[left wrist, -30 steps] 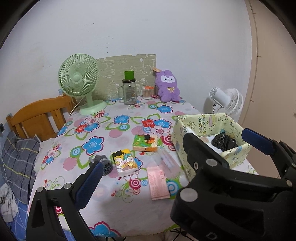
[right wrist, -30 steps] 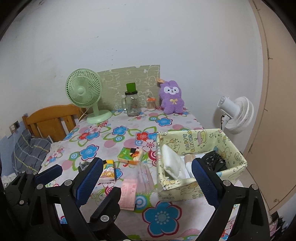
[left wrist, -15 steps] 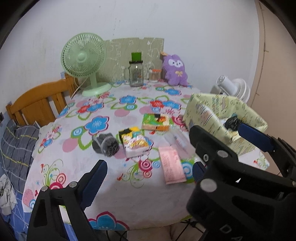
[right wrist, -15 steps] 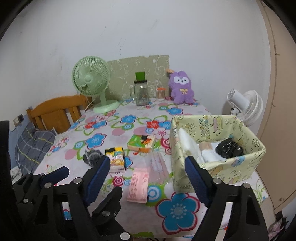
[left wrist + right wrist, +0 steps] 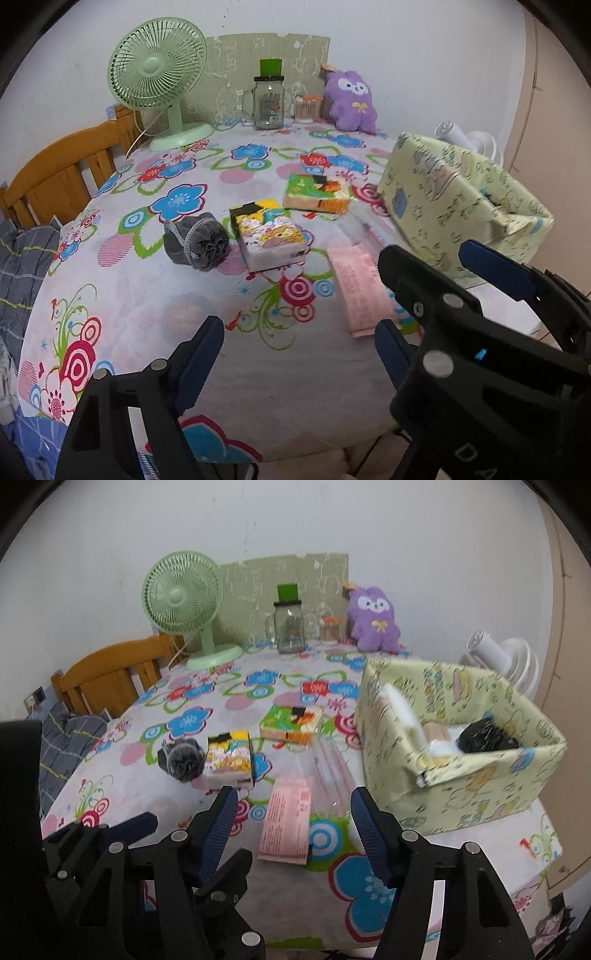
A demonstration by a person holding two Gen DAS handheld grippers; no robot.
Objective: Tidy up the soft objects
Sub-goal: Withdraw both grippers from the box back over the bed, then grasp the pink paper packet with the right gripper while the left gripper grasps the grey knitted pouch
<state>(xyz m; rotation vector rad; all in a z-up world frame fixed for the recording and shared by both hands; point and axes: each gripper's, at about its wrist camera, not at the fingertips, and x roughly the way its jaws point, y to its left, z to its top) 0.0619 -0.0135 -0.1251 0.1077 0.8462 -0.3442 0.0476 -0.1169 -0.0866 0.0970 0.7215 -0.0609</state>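
- The pink packet (image 5: 286, 821) is lying flat on the flowered tablecloth (image 5: 155, 790), just ahead of the right gripper (image 5: 291, 821) and in line with the gap between its blue pads, not touched by them.
- The right gripper's jaws are closing, at a middling spread, with nothing pressed between them.
- A clear plastic packet (image 5: 327, 771) is lying just beyond the pink one, farther out from the right gripper.
- The grey mesh puff (image 5: 197, 240) is sitting ahead of the left gripper (image 5: 299, 347), beyond its left pad, well apart from it.
- Just right of the puff, the cartoon-printed tissue pack (image 5: 269, 236) is resting straight out from the left gripper.
- The green and orange tissue pack (image 5: 317, 194) is lying farther out still, towards the box.
- The left gripper's jaws are also closing, fairly wide apart, holding nothing, hanging over the near edge of the table.
- In the left wrist view, the right gripper's black frame is crossing the lower right corner.
- The yellow-green patterned box (image 5: 480, 775) is standing ahead and to the right of the right gripper; white soft items and a black bundle (image 5: 484, 734) are sitting inside it.
- Far beyond both grippers, by the wall, a green fan (image 5: 184, 598), a glass jar (image 5: 290, 629) and a purple plush (image 5: 375, 622) are standing in a row.
- A wooden chair (image 5: 107, 675) is standing off to the left of the table.
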